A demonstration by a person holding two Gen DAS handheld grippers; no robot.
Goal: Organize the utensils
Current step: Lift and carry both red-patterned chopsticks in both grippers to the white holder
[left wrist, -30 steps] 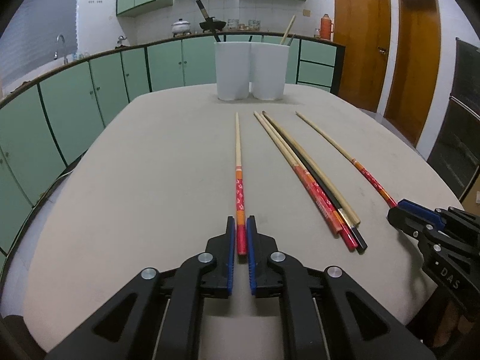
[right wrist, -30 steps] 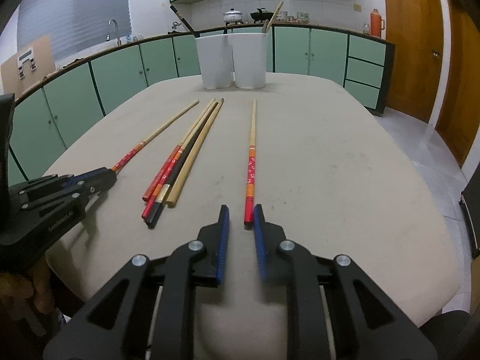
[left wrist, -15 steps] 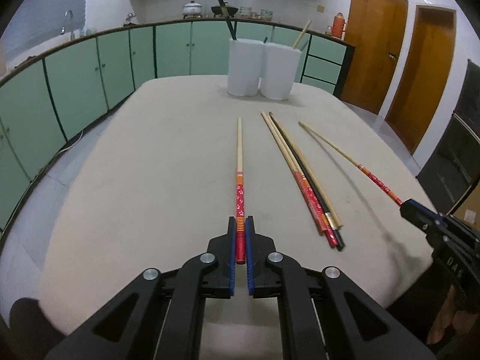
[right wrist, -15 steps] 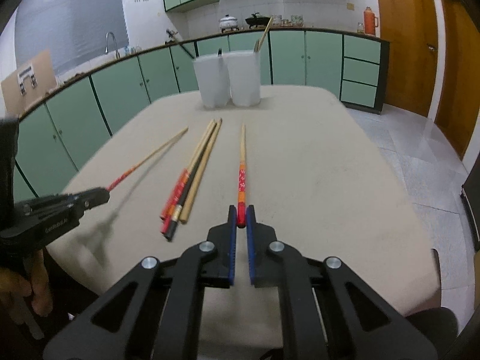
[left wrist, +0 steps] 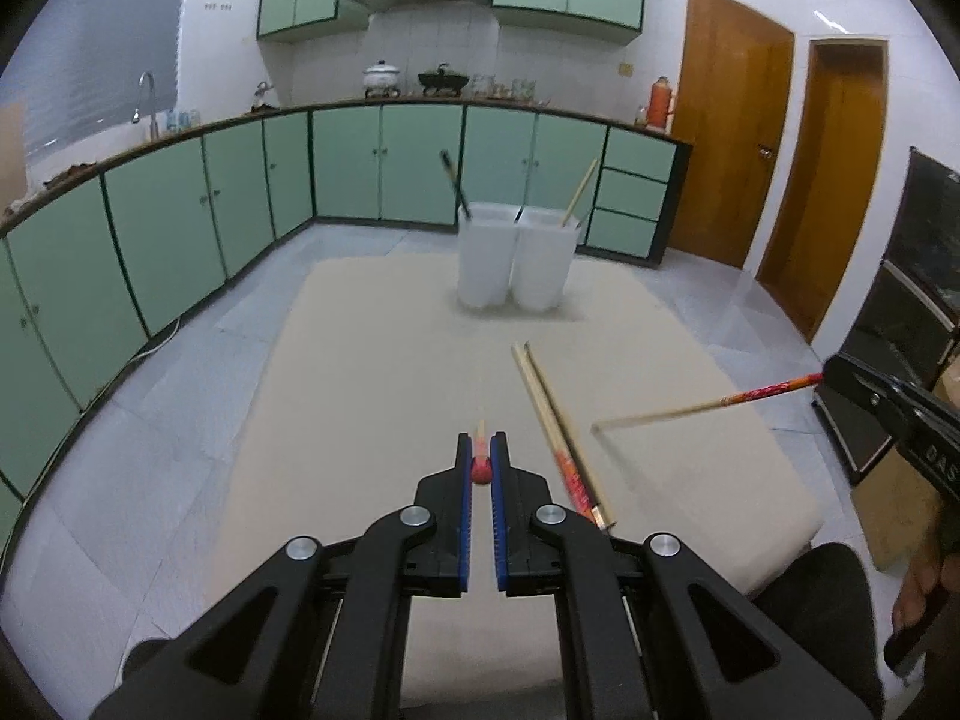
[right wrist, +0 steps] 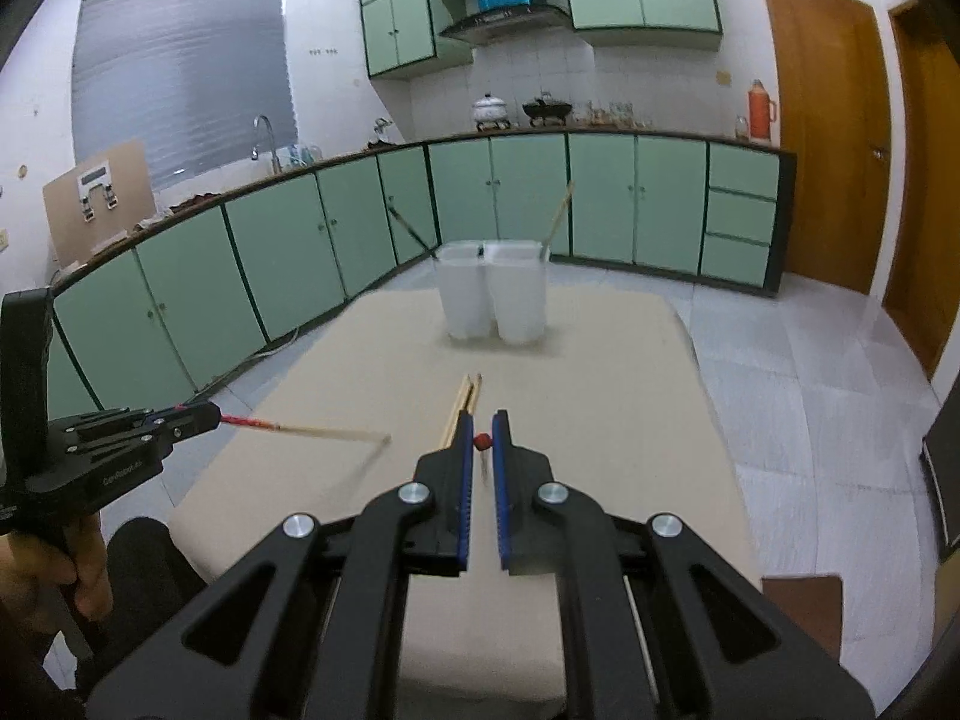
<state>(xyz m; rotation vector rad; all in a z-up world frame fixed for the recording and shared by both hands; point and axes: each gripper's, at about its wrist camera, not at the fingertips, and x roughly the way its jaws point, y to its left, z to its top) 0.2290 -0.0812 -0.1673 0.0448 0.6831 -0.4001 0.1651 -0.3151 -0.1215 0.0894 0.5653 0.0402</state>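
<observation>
Your left hand-held gripper (left wrist: pixel 481 457) and right hand-held gripper (right wrist: pixel 481 433) each clamp a red-ended chopstick (left wrist: pixel 481 471) at frame centre, above the table (left wrist: pixel 372 360).

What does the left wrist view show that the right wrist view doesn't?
Only left wrist: the right gripper side-on, holding the right chopstick, and the red ends of the table chopsticks. Only right wrist: the left gripper side-on, holding the left chopstick, and the window blind. Both: two white cups and the table.
</observation>
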